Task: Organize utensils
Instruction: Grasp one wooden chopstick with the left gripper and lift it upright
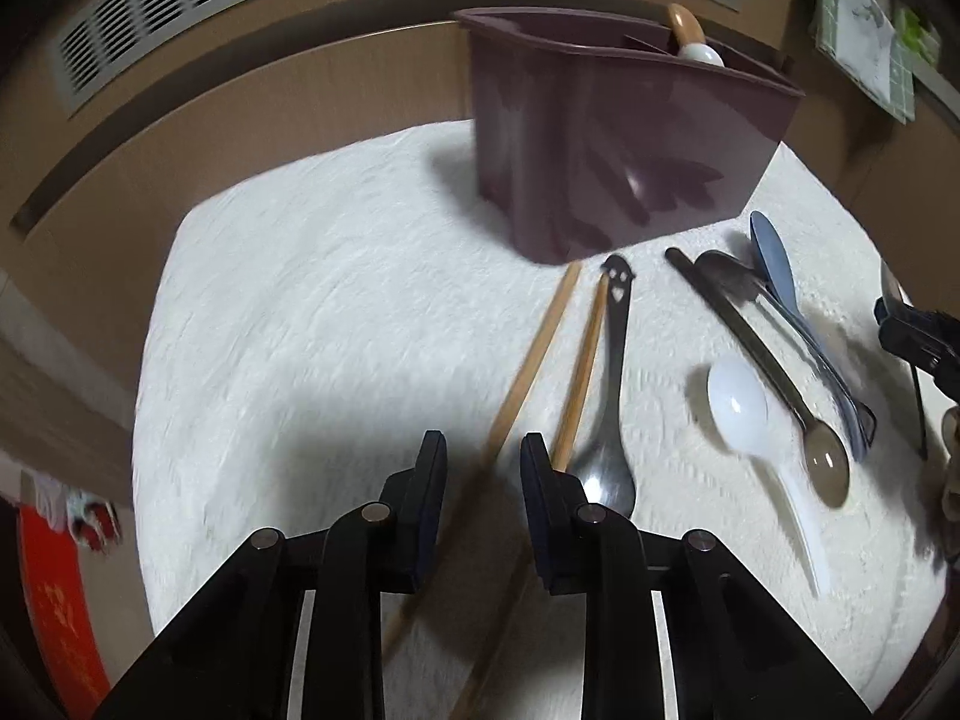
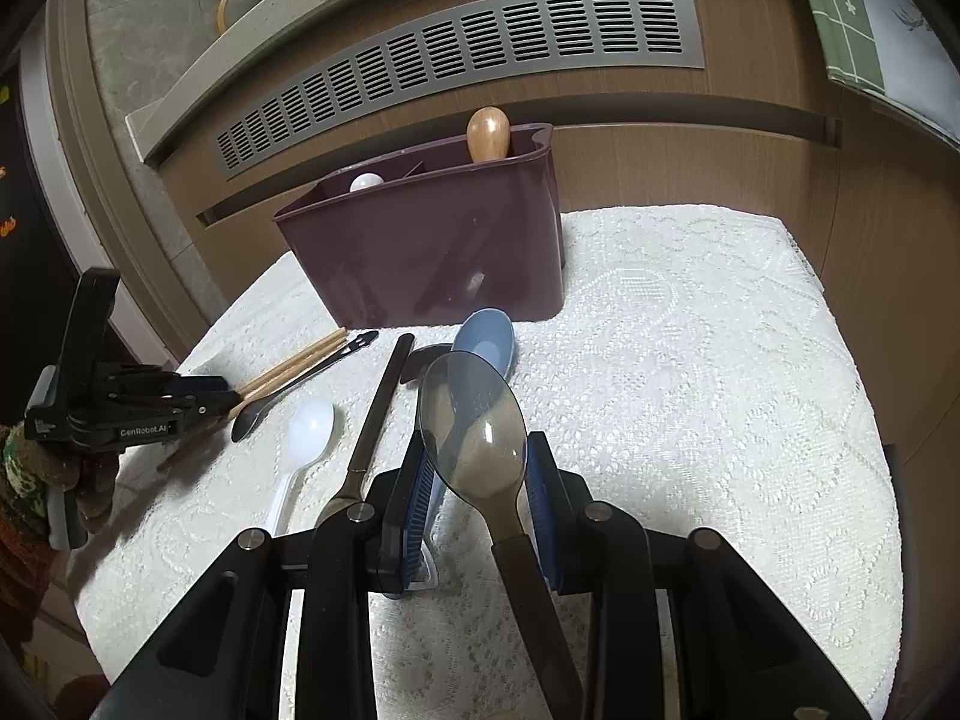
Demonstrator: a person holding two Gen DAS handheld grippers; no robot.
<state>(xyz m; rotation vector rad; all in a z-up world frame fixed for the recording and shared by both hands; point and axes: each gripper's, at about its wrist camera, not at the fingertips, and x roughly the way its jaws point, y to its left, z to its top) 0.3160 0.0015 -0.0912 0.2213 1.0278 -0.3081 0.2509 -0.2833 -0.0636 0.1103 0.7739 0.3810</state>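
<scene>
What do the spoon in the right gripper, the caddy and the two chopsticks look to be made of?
The spoon in the right gripper looks like smoky translucent plastic: the blue spoon shows through its bowl. The caddy looks like glossy maroon plastic with soft reflections. The chopsticks look like matte tan wood or bamboo; blur hides any grain.
</scene>
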